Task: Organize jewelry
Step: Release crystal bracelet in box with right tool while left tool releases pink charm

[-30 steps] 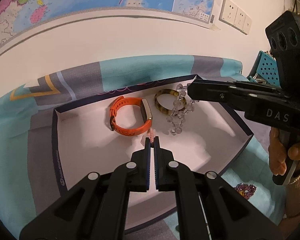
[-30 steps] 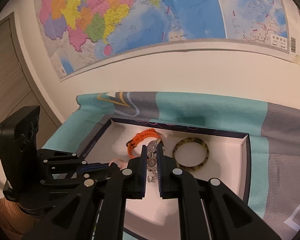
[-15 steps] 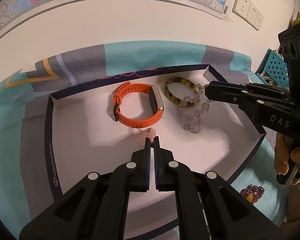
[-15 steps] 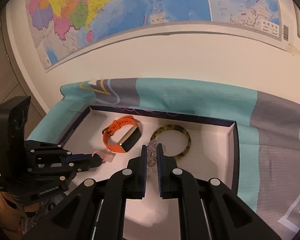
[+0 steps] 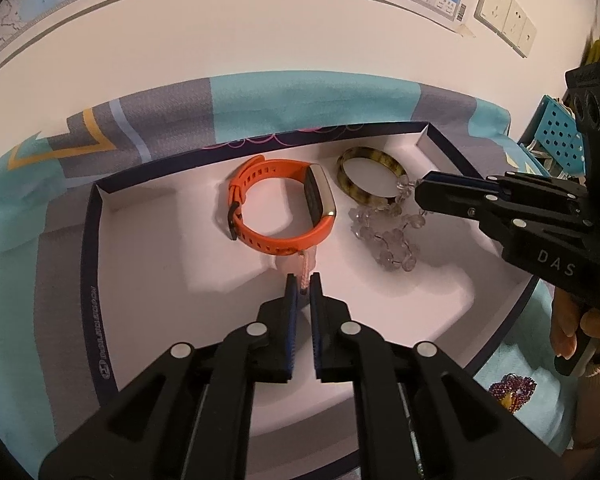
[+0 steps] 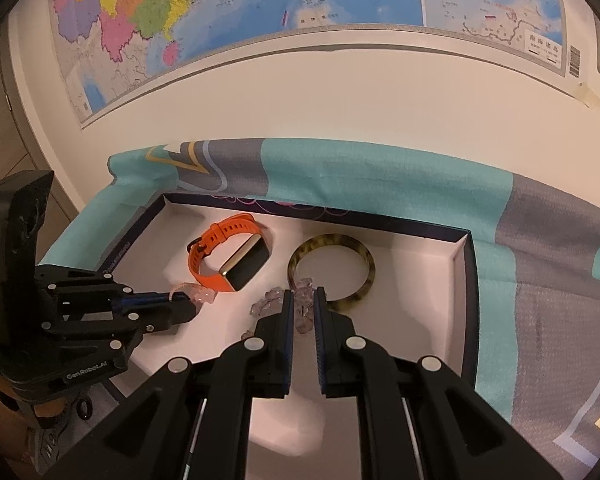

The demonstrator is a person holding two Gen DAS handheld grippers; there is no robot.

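Left wrist view: the left gripper [image 5: 304,282] pinches a pink bead strand [image 5: 305,266] just beside the orange watch [image 5: 280,210] in the white tray [image 5: 140,248].

Right wrist view: the right gripper [image 6: 302,300] clasps a clear bead bracelet [image 6: 302,308] overlapping the tortoiseshell bangle [image 6: 332,266].

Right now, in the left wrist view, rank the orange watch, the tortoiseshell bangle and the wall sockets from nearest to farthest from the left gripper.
1. Orange watch: just ahead of the left gripper, in the box.
2. Tortoiseshell bangle: farther back, to the right, in the box.
3. Wall sockets: on the wall, upper right, beyond the box.
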